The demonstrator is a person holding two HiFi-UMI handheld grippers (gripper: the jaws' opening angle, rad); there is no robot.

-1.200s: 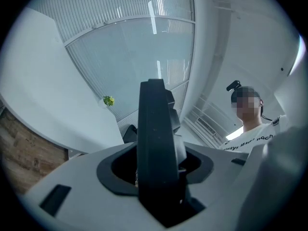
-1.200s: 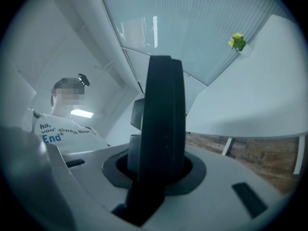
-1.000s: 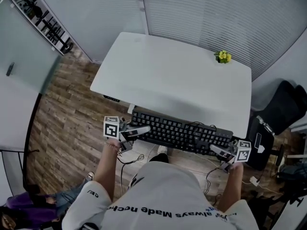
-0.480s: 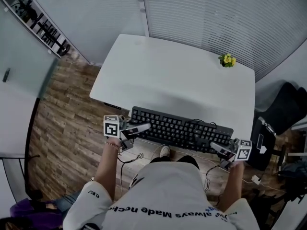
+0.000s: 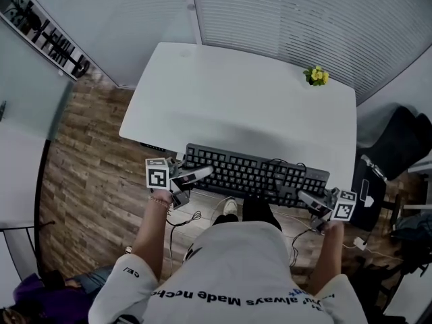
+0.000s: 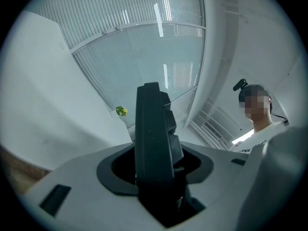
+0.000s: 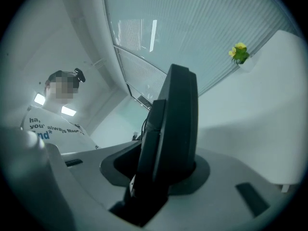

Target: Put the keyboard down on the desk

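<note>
Keyboard [image 5: 256, 175] lies lengthwise along the surface's [image 5: 236, 100] near edge, keys up. Left gripper [image 5: 202, 173], level, clamps its left end. Right gripper [image 5: 305, 198] jaws have just been opening, slack round its right end.

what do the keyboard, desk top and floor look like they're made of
Keyboard: likely plastic, matte black, moulded keys. Desk top: smooth white, faint sheen, probably laminate or painted board. Floor: brown planks with grain, wood or wood-look laminate.

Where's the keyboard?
Head view: keyboard along the desk's near edge, ends in the left gripper and the right gripper, whose jaws have just been opening.
</note>
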